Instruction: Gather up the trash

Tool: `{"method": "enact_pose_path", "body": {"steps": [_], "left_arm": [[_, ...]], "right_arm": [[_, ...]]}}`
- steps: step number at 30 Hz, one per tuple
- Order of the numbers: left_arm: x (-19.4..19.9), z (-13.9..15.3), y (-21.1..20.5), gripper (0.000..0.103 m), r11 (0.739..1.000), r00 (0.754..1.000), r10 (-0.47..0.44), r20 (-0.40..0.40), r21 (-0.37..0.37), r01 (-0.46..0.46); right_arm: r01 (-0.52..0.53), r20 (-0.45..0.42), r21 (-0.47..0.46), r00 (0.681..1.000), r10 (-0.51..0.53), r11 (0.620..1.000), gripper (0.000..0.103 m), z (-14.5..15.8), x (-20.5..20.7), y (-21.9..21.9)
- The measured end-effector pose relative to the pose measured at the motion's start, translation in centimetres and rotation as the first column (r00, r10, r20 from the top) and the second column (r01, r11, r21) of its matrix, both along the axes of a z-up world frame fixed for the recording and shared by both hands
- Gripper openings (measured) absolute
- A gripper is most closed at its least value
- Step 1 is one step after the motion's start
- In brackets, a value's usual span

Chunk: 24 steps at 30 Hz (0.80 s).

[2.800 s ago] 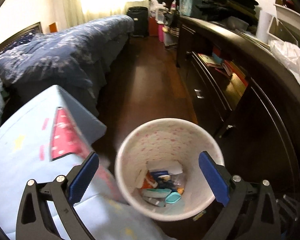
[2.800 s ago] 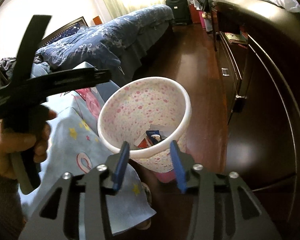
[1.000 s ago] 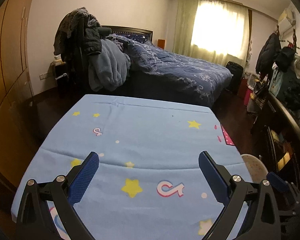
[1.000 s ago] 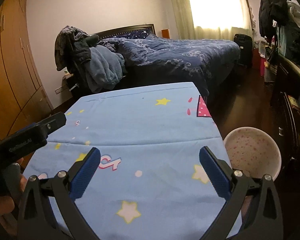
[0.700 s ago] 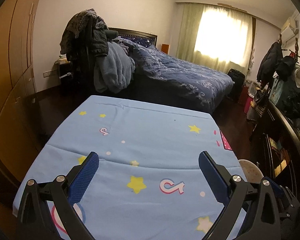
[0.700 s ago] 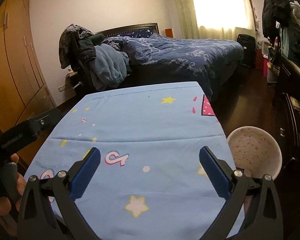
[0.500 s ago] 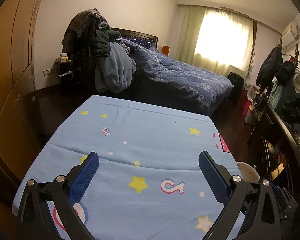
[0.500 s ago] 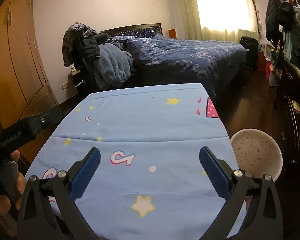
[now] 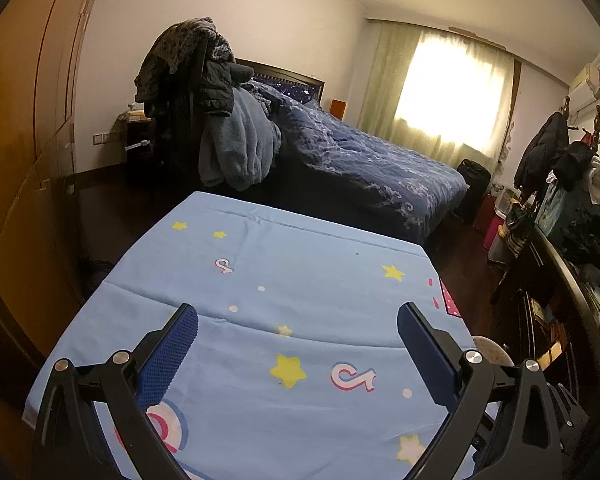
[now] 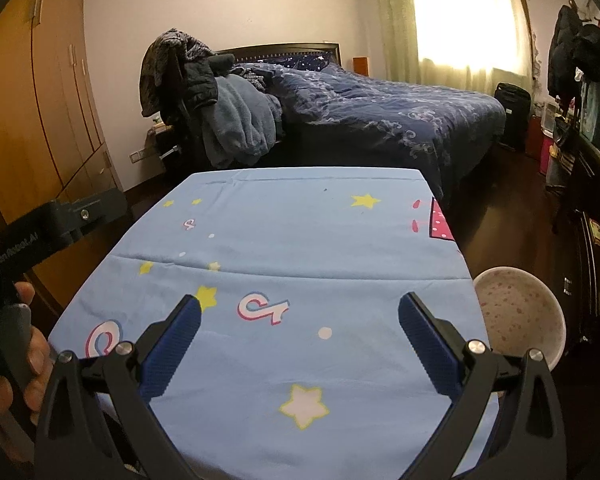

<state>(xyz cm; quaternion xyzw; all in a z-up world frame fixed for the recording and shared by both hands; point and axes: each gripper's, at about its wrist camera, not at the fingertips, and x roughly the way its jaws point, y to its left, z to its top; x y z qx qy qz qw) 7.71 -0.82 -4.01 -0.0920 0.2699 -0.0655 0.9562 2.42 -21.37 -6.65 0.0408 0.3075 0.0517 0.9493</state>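
Observation:
A white bin with pink spots (image 10: 518, 312) stands on the floor at the right edge of the table; only its rim (image 9: 492, 350) shows in the left wrist view. Its contents are hidden from this angle. The table is covered with a light blue cloth (image 10: 292, 240) printed with stars, also in the left wrist view (image 9: 300, 288); no trash shows on it. My left gripper (image 9: 298, 340) is open and empty above the cloth. My right gripper (image 10: 300, 334) is open and empty above the cloth. The left gripper's body (image 10: 40, 236) shows at the left of the right wrist view.
A bed with a dark blue quilt (image 9: 360, 160) lies beyond the table. A chair piled with clothes (image 9: 204, 112) stands by it. A wooden wardrobe (image 9: 20, 140) runs along the left. A dark dresser (image 9: 560, 300) with clutter lines the right wall.
Both grippers have risen from over the bin and swung back to face the table; the right gripper has opened wide. In the last second both drew back slightly.

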Motion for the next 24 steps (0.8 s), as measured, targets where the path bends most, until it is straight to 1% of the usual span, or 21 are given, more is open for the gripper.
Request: {"method": "enact_pose_path", "body": {"steps": [6,10,12,18,21,22,24], "left_arm": [[-0.2,0.1,0.1,0.099,1.0,1.0,-0.001,0.009,0.006,0.001],[-0.2,-0.2,0.4,0.099,1.0,1.0,-0.004,0.01,-0.014,0.004],[-0.2,-0.4,0.5,0.099,1.0,1.0,0.008,0.015,-0.01,-0.008],[-0.6,0.0,0.3,0.099,0.999,0.999,0.009,0.043,0.033,-0.01],[-1.1,0.4,-0.2,0.099,0.998,0.998,0.0,0.068,0.066,-0.004],[-1.4,0.6,-0.5,0.099,0.996,0.997,0.0,0.08,0.087,-0.007],[-1.5,0.8,-0.7,0.099,0.995,0.996,-0.002,0.088,0.103,-0.007]], "right_arm": [[0.0,0.002,-0.005,1.0,0.0,1.0,0.099,0.1,0.0,0.2],[-0.002,-0.009,-0.008,1.0,0.001,1.0,0.099,-0.1,0.1,0.3],[-0.005,-0.014,-0.009,1.0,0.005,1.0,0.099,-0.2,0.2,0.4],[-0.013,-0.016,-0.015,1.0,0.013,1.0,0.099,-0.3,0.6,0.8],[-0.015,-0.015,-0.017,1.0,0.015,1.0,0.099,-0.3,0.7,1.0],[-0.016,-0.014,-0.018,1.0,0.016,1.0,0.099,-0.3,0.8,1.1],[-0.019,-0.015,-0.021,1.0,0.018,1.0,0.099,-0.3,0.7,1.1]]}}
